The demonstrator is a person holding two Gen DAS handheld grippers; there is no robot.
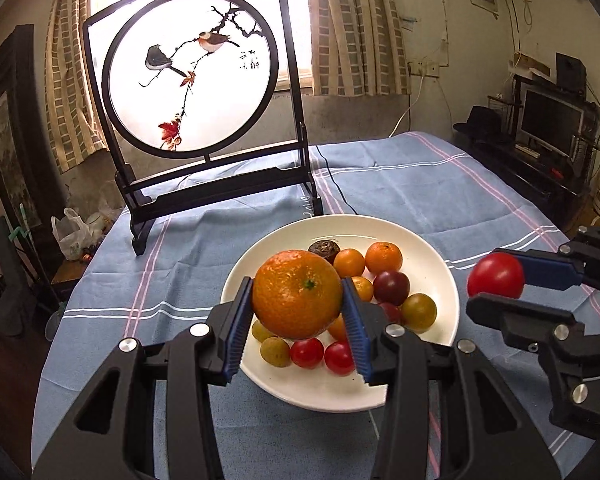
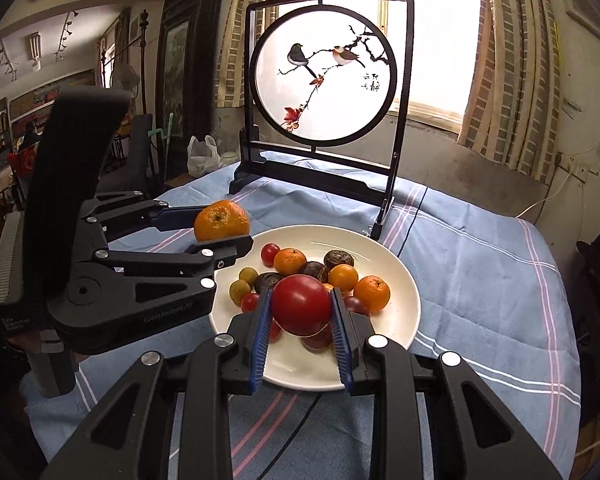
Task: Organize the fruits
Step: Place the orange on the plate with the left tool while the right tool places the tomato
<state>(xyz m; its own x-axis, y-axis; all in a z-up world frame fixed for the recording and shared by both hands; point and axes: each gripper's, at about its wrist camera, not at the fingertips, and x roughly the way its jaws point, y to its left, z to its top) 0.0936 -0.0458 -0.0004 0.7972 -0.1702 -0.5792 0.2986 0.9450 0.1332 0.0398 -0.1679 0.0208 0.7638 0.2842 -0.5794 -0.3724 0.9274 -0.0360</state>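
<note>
My left gripper (image 1: pixel 297 304) is shut on a large orange (image 1: pixel 296 294) and holds it above the near left side of a white plate (image 1: pixel 440 264). It also shows in the right wrist view (image 2: pixel 228 236) with the orange (image 2: pixel 221 220) left of the plate (image 2: pixel 396 276). My right gripper (image 2: pixel 300 312) is shut on a red tomato (image 2: pixel 301 304) above the plate's near part. In the left wrist view the right gripper (image 1: pixel 500 286) holds the tomato (image 1: pixel 496 275) just right of the plate. The plate holds several small oranges, cherry tomatoes, yellow-green fruits and dark fruits.
A blue striped tablecloth (image 1: pixel 400 168) covers the table. A dark-framed round bird-painting screen (image 1: pixel 188 76) stands behind the plate, also in the right wrist view (image 2: pixel 326 80). A black cable (image 1: pixel 336 188) runs across the cloth. A white plastic bag (image 1: pixel 74 236) sits off the far left edge.
</note>
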